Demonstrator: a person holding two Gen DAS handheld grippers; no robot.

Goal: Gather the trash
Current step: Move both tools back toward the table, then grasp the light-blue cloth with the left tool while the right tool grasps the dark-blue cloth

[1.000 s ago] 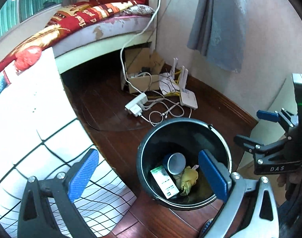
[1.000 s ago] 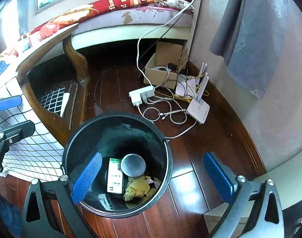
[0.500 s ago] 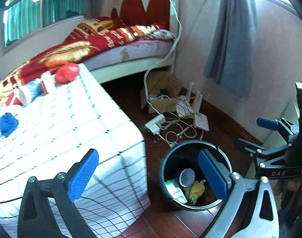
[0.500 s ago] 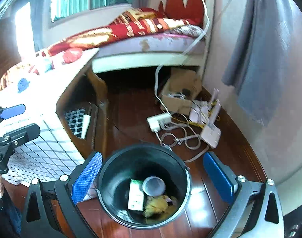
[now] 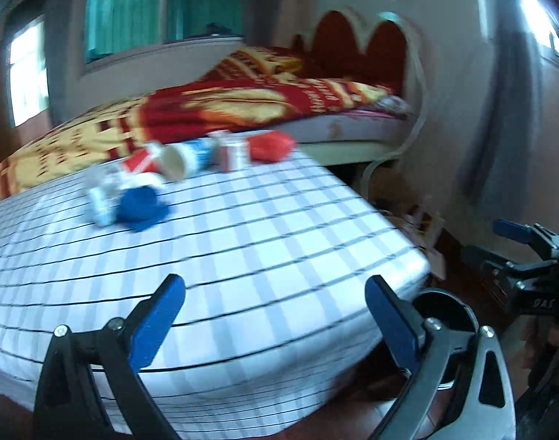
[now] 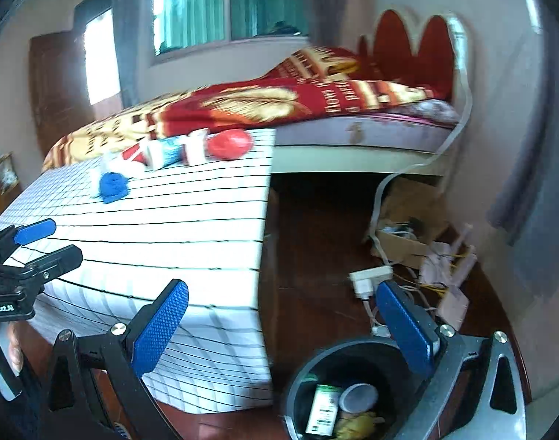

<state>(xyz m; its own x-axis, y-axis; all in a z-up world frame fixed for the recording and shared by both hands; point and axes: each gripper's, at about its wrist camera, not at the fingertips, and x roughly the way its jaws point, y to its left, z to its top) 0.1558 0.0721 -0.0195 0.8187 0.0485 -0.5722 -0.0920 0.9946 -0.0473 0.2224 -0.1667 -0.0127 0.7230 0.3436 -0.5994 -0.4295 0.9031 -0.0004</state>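
The left gripper (image 5: 275,315) has two flat fingers (image 5: 156,324) covered with blue textured pads, fixed on black angular arms with small silver screws, and one arm on its right side is of grey metal with triangular holes. The right gripper (image 6: 279,324) is built the same way, with blue dotted pads (image 6: 160,328), black frame, silver screws and a grey metal arm with cut-outs. On the side of each black body there is white lettering, only partly readable, and bare skin of a hand (image 6: 13,354) shows below one body.
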